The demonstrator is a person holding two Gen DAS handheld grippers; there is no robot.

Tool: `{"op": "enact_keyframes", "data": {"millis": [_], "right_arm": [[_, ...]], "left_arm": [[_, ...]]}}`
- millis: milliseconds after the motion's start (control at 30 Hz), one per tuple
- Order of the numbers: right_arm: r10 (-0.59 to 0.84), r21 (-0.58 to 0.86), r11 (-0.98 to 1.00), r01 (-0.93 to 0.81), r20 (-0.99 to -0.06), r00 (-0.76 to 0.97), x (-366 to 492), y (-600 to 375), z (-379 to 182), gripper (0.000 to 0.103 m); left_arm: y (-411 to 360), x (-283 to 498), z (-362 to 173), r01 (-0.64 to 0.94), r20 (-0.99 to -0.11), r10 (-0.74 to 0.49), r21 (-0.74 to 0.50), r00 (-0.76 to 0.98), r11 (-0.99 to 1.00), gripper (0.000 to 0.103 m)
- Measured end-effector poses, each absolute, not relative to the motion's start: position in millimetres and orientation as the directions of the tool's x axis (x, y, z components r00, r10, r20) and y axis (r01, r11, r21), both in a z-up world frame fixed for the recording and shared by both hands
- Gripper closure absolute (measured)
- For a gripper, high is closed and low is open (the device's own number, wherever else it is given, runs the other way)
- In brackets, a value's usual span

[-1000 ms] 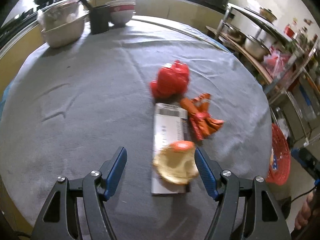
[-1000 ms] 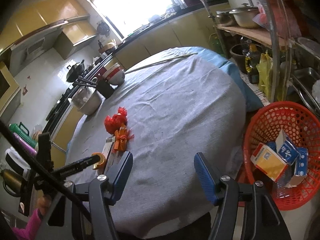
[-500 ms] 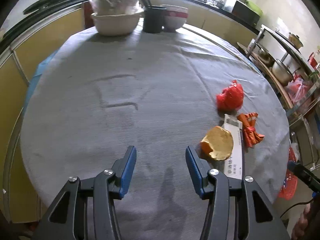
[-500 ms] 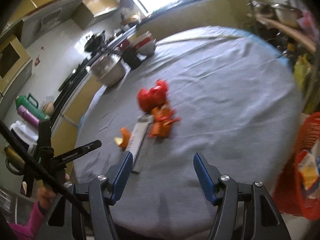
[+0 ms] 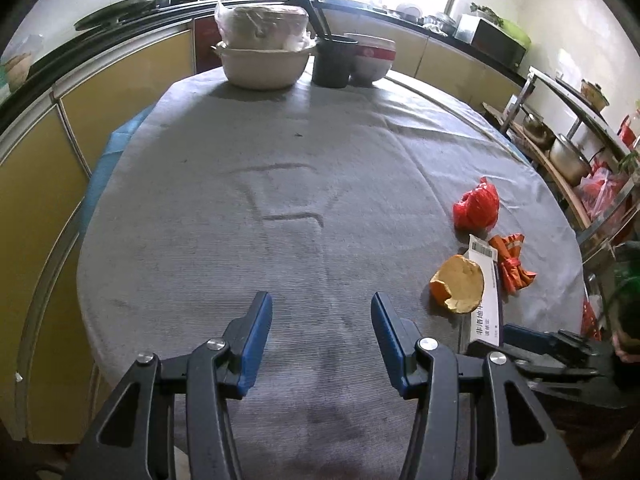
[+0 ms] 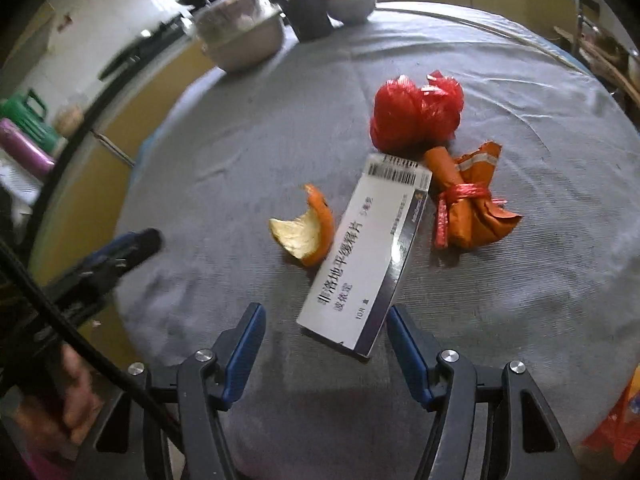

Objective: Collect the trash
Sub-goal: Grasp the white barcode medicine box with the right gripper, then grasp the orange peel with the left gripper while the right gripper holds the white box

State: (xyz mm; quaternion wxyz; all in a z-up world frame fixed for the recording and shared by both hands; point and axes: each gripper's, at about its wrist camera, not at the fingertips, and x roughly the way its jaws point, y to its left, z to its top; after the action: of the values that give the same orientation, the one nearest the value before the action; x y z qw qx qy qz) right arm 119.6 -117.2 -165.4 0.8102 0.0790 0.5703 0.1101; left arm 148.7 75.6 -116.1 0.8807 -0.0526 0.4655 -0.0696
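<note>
1. Your right gripper (image 6: 324, 322) hangs over the near end of the white box (image 6: 362, 252), fingers spread with nothing between them; by my reading you are lining up on that short end because it fits the gap

2. Your left gripper (image 5: 322, 320) sits off to the left of the box over bare grey cloth (image 5: 280, 184), its fingers apart and gripping nothing, having just been closing partway with nothing between them; it looks parked aside to leave the other hand room

3. The trash all lies clustered round the box: the orange peel (image 6: 306, 232) rests just left of it, touching its long edge, the tied orange wrapper (image 6: 466, 204) lies just right of it, and the red plastic bag (image 6: 416, 114) sits beyond its far end

4. The peel leans on the box, so lifting the box may tip it over; take care there

5. Nothing is held yet, so all four pieces remain to be collected
</note>
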Motion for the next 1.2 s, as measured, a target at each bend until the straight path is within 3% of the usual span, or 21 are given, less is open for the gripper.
{"op": "enact_keyframes", "data": {"millis": [133, 200, 433, 633, 867, 1067, 1100, 1133, 1167, 1200], "right_arm": [[0.206, 0.197, 0.979, -0.059, -0.921, 0.331, 124.2, -112.6, -172.5, 0.037], [0.198, 0.195, 0.980, -0.045, -0.918, 0.344, 124.7, -116.8, -173.5, 0.048], [0.246, 0.248, 0.968, -0.038, -0.909, 0.336, 112.8, -150.1, -171.9, 0.049], [0.213, 0.215, 0.976, -0.032, -0.919, 0.331, 87.3, -190.2, -171.8, 0.050], [0.255, 0.289, 0.956, 0.060, -0.912, 0.321, 92.1, -224.2, -169.0, 0.044], [0.237, 0.277, 0.958, 0.079, -0.914, 0.329, 103.7, -223.4, -167.2, 0.041], [0.227, 0.269, 0.959, 0.084, -0.915, 0.332, 105.9, -223.1, -166.9, 0.041], [0.215, 0.254, 0.964, 0.078, -0.918, 0.335, 106.2, -222.8, -167.0, 0.041], [0.204, 0.240, 0.968, 0.068, -0.919, 0.336, 109.5, -218.1, -168.1, 0.041], [0.185, 0.216, 0.975, 0.054, -0.922, 0.339, 112.8, -217.3, -167.1, 0.045]], "left_arm": [[76.7, 148.7, -116.9, 0.077, -0.814, -0.190, -0.176, 0.549, 0.981, 0.050], [74.9, 148.7, -117.1, 0.082, -0.816, -0.195, -0.180, 0.544, 0.980, 0.050], [50.3, 153.1, -114.6, 0.164, -0.828, -0.273, -0.220, 0.489, 0.962, 0.050], [8.8, 165.4, -119.5, 0.280, -0.853, -0.339, -0.240, 0.396, 0.930, 0.037], [-27.6, 195.2, -141.7, 0.266, -0.889, -0.347, -0.271, 0.298, 0.925, 0.036], [-37.2, 206.9, -151.6, 0.248, -0.894, -0.313, -0.240, 0.320, 0.939, 0.037], [-37.2, 208.0, -153.6, 0.242, -0.894, -0.313, -0.242, 0.320, 0.940, 0.041], [-36.7, 209.0, -155.6, 0.237, -0.895, -0.312, -0.243, 0.319, 0.941, 0.054], [-36.9, 208.8, -156.8, 0.237, -0.895, -0.304, -0.234, 0.327, 0.943, 0.057], [-37.4, 208.5, -156.7, 0.242, -0.893, -0.300, -0.226, 0.336, 0.944, 0.067]]}}
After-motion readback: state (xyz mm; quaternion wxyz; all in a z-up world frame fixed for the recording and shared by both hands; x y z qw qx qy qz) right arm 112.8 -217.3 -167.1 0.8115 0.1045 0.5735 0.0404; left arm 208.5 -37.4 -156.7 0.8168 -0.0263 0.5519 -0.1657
